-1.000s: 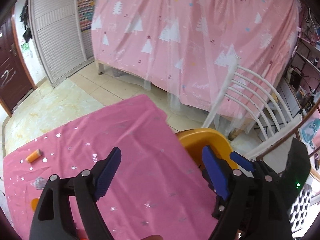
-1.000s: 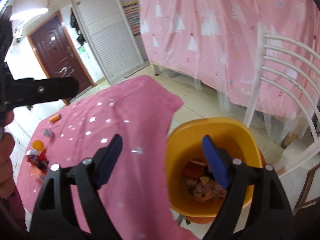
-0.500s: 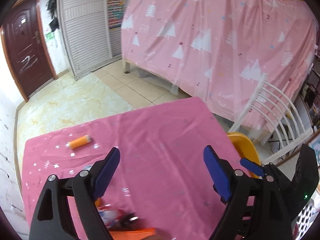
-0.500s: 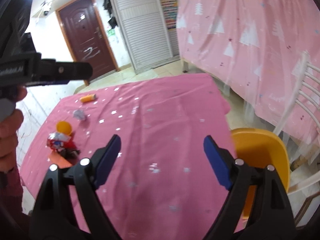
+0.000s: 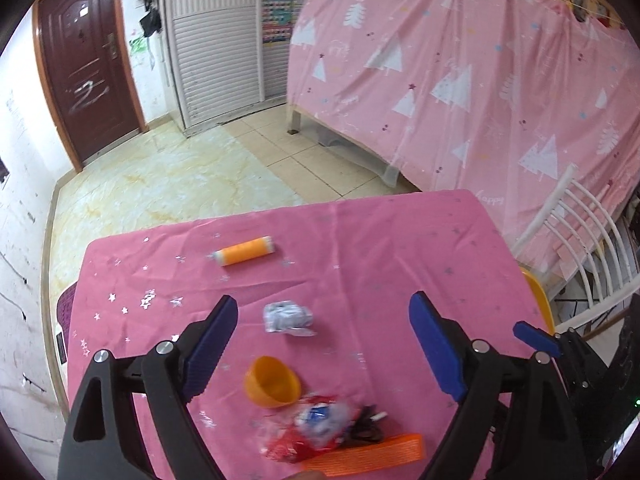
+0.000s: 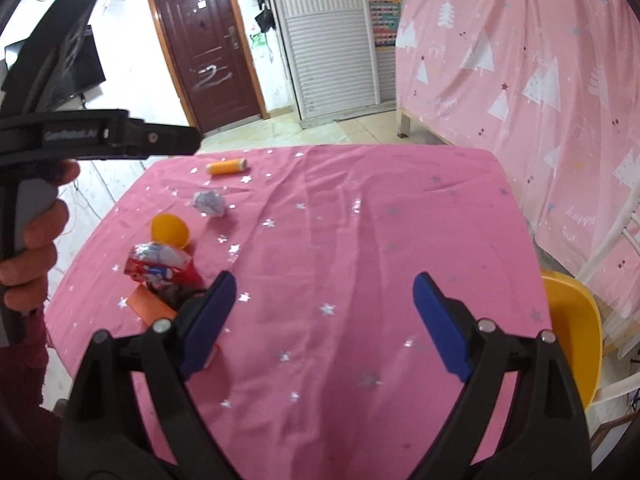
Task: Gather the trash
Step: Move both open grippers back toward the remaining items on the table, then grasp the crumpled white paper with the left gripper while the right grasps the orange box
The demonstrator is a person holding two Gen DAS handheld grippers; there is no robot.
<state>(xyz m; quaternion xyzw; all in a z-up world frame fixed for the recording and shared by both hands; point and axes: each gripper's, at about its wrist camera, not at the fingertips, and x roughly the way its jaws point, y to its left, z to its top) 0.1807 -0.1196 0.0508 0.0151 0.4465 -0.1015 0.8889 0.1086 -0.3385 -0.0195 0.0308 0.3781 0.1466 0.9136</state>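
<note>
1. Trash lies scattered on the left half of a table under a pink star-printed cloth (image 5: 400, 248): an orange cylinder with pale ends (image 5: 244, 251) near the far edge, a crumpled grey-white paper ball (image 5: 287, 317) nearer, then an orange plastic half-shell cup (image 5: 272, 380) lying on its side.
2. Closest to the near edge sits a crinkled red, white and blue snack wrapper (image 5: 316, 428), touching a small dark tangled item (image 5: 366, 428) that is too blurred to identify and a flat orange ribbed strip (image 5: 372, 454).
3. Left gripper (image 5: 322, 348), black with blue pads, hangs above this cluster; its fingers are spread wide and have just been opening a little further, with nothing pinched between them. The paper ball and the cup appear in the gap, well below the pads.
4. Right gripper (image 6: 324, 320) hangs over the bare middle of the cloth, its fingers likewise spread wide after just opening further, holding nothing.
5. In the right wrist view the left gripper's black body shows at the left, grasped by a person's hand (image 6: 36, 240) above a dark red sleeve.
6. A yellow-orange plastic bin (image 6: 576, 336) stands just off the table's right edge, beside a white slatted chair (image 5: 584, 236).
7. Beyond the far edge are a marbled tile floor, a pink tree-printed curtain (image 5: 460, 72), a white louvred door and a dark brown door (image 6: 208, 40).
</note>
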